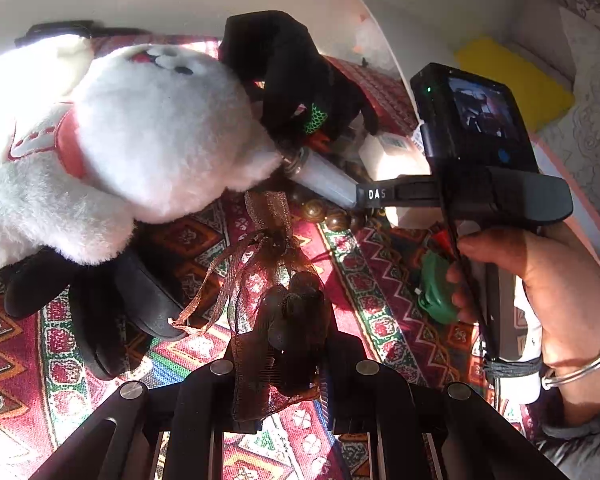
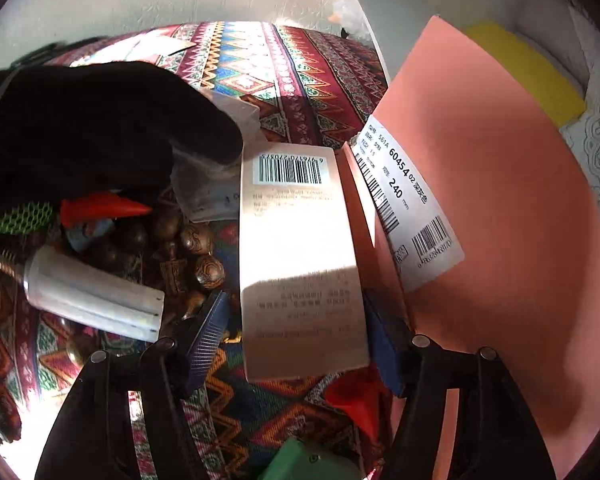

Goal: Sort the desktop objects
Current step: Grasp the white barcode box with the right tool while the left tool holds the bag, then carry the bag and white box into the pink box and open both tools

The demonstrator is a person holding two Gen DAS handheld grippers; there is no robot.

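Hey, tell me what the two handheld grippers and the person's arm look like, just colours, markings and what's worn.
The right gripper is black, with white letters "DAS" on a finger, a small lit screen, a green indicator light, and a black cable running down its pale handle. The left gripper has black jaws with round silver bolts. The hand wears a thin silver bangle and a grey sleeve.

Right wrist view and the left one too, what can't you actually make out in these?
- Pouch contents: left wrist view, the brown mesh shows only a dark lump.
- Left gripper fingers: the pouch covers them.
- White box small print: right wrist view, glare and blur.
- Pink box: cut off by the lens edge.
- Green object: cut off at the bottom edge.
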